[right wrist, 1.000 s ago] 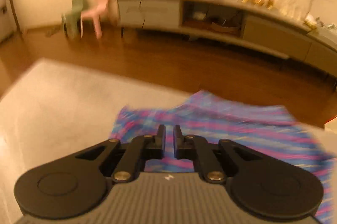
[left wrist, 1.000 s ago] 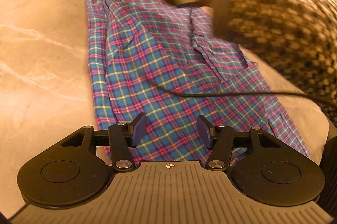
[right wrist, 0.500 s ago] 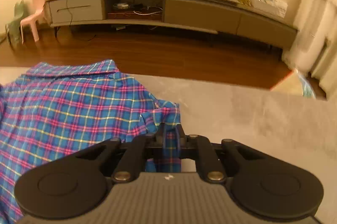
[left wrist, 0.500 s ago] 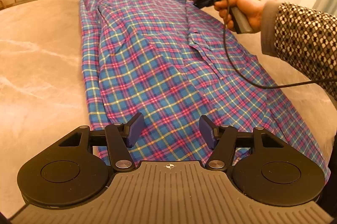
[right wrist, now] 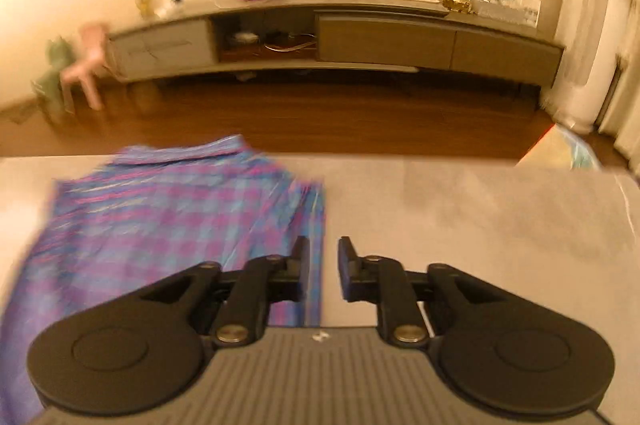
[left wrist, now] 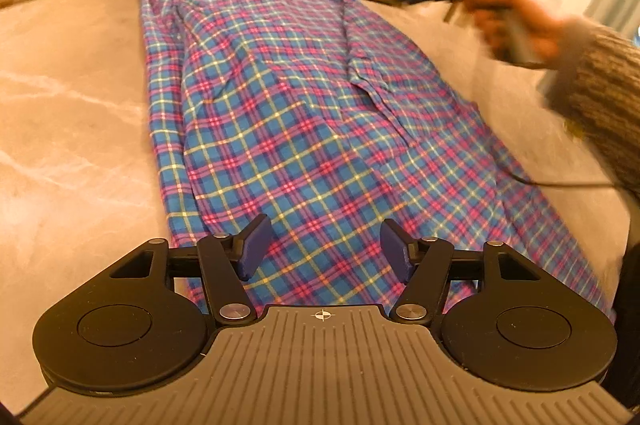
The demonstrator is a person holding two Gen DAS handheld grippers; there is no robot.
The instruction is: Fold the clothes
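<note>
One plaid shirt (left wrist: pixel 288 113) lies flat on marbled table (left wrist: pixel 72 129); left gripper (left wrist: pixel 324 249) wide, right gripper (right wrist: pixel 323 267) opening, empty; only right view shows floor (right wrist: pixel 320 121).

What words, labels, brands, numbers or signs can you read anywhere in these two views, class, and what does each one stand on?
Readable words or numbers: none.
Left gripper body: a small crosshair mark, a symbol and not text.
Right gripper body: a small pale mark, too blurred to read.
Boxes on the sideboard: any print is too small and blurred.
Plaid shirt: no label in view.
</note>
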